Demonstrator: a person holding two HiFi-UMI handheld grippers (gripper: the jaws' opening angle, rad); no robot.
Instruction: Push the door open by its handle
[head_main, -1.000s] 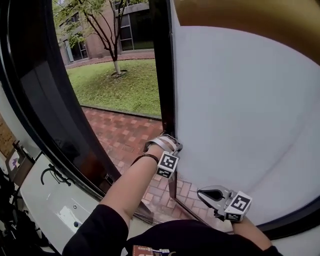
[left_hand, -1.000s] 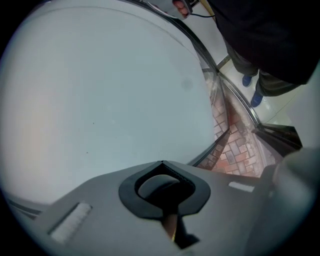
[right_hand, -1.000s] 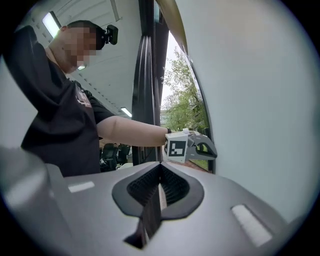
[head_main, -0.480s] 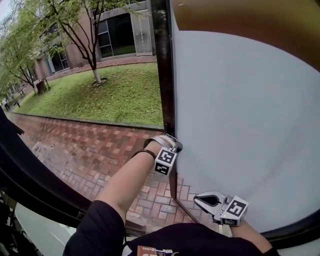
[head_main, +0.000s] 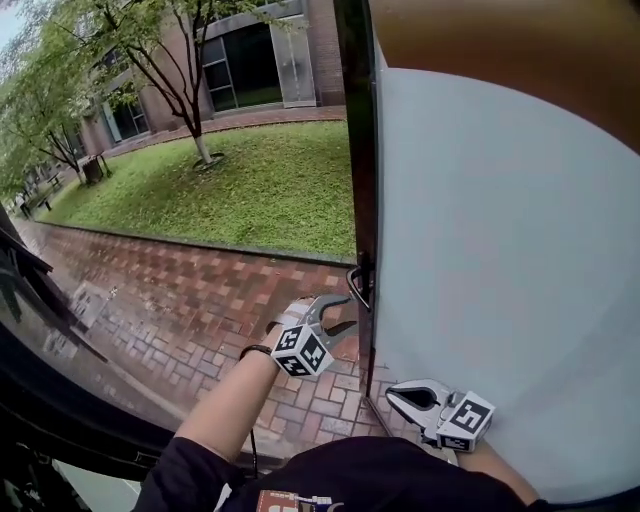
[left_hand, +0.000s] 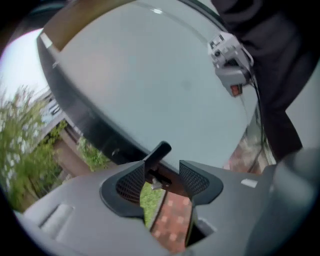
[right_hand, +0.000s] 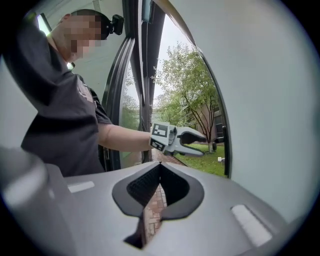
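Observation:
The door (head_main: 500, 260) is a pale frosted pane in a dark frame, swung outward. Its small dark lever handle (head_main: 358, 284) sticks out from the frame edge. My left gripper (head_main: 348, 313) hangs just below and left of the handle, and its jaws are opening. In the left gripper view the handle (left_hand: 158, 151) shows between the spread fingers of the left gripper (left_hand: 162, 167), just past their tips and touching neither pad. My right gripper (head_main: 392, 394) is low by the door's bottom, shut on nothing. The right gripper (right_hand: 159, 167) shows its tips meeting.
Past the doorway lie a wet red brick path (head_main: 190, 300), a lawn (head_main: 260, 190), trees (head_main: 190, 110) and a brick building (head_main: 270, 60). The dark fixed frame (head_main: 60, 420) runs along the lower left. The person's torso and arm (right_hand: 65, 125) fill the left of the right gripper view.
The door has swung further outward. My left gripper has let go of the handle, dropped down and left of it, and its jaws have spread. The right gripper has barely moved.

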